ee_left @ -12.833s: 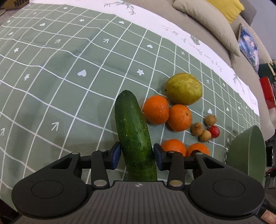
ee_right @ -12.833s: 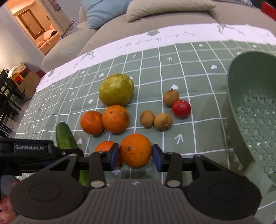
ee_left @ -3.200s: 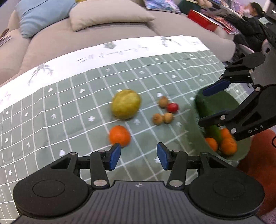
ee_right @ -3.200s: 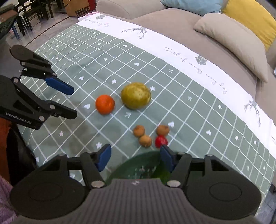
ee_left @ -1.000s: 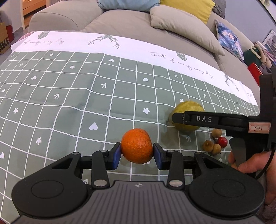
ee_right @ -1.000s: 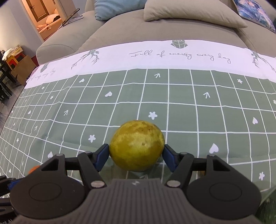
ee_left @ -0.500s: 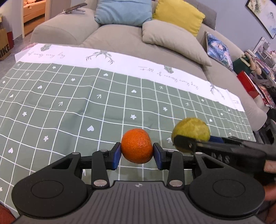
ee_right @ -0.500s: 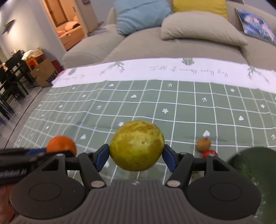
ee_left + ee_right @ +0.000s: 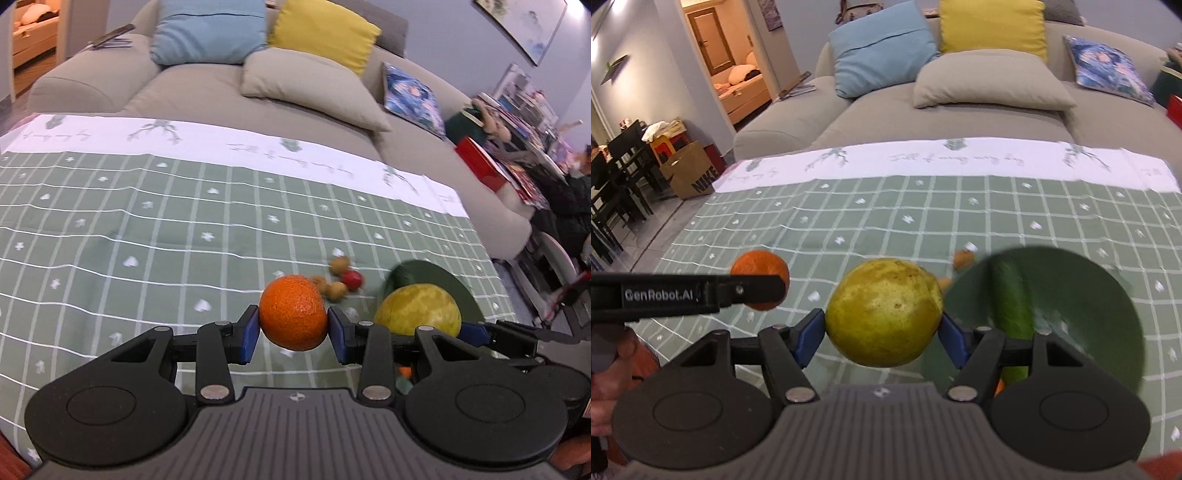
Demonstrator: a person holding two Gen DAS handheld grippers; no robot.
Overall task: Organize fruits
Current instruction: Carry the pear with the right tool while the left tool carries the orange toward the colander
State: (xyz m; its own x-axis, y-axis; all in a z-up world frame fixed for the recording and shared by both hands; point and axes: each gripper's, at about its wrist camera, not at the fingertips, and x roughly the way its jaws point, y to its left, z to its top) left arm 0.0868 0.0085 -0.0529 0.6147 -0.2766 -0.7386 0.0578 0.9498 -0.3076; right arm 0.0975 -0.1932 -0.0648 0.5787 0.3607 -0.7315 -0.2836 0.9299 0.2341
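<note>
Both fruits are now lifted off the tablecloth (image 9: 147,229). The left gripper (image 9: 293,334) clamps an orange (image 9: 293,312); the right gripper (image 9: 882,338) clamps a yellow-green fruit (image 9: 884,312), nearing the green bowl (image 9: 1082,295) at lower right.

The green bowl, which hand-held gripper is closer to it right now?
Right. The right hand-held gripper, holding the pear, is beside the green bowl; the left hand-held gripper is farther left.

You can see two grippers, the left gripper (image 9: 293,334) and the right gripper (image 9: 882,334). There is one orange (image 9: 293,312), one big yellow-green fruit (image 9: 882,312), one cucumber (image 9: 1012,299), one green bowl (image 9: 1082,295), three small brown fruits (image 9: 339,265) and one small red fruit (image 9: 353,279).
</note>
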